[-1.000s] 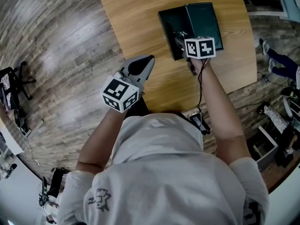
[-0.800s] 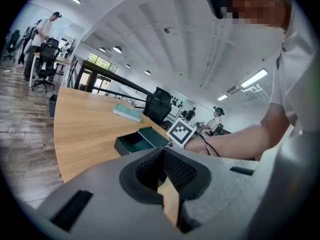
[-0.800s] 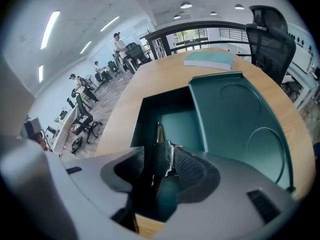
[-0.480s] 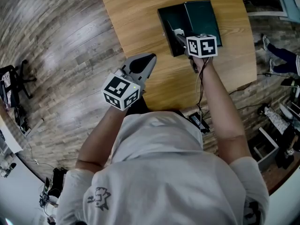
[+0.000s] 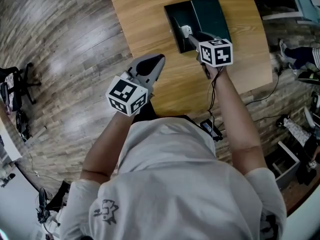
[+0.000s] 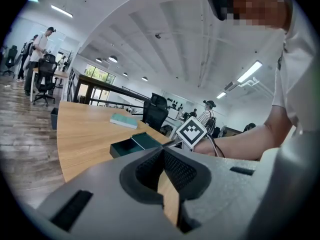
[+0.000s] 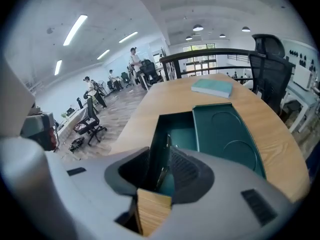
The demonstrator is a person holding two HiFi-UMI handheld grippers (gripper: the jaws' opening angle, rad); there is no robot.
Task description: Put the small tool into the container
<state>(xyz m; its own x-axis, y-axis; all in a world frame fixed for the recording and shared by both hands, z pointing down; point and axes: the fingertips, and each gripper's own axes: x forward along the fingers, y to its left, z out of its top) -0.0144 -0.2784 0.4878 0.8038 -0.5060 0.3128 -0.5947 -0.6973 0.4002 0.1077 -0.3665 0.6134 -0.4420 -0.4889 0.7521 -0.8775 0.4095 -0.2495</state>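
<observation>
- The right gripper [image 5: 187,32] hangs over the near end of the dark green container [image 5: 172,21], pointing steeply down into its open half. The flat lid [image 5: 210,14] lies touching it on the right.
- Its 2 jaws have just been closing, but a clear gap remains between them. In the right gripper view a slim dark tool [image 7: 164,164] shows in that gap.
- The pads do not seem to press on the tool. It looks to be lying down inside the container, though the view is too tight to be sure.
- The tool's long axis runs away from the jaws, close along the container's left wall [image 7: 156,134].
- The right gripper is plainly the nearer 1. The left gripper [image 5: 159,59] waits at the table's near-left edge, well apart, its jaws together at the tips with nothing between them.
- There is open room straight up. The container walls stand close on the left and near side, and bare table [image 5: 150,14] lies all round.
</observation>
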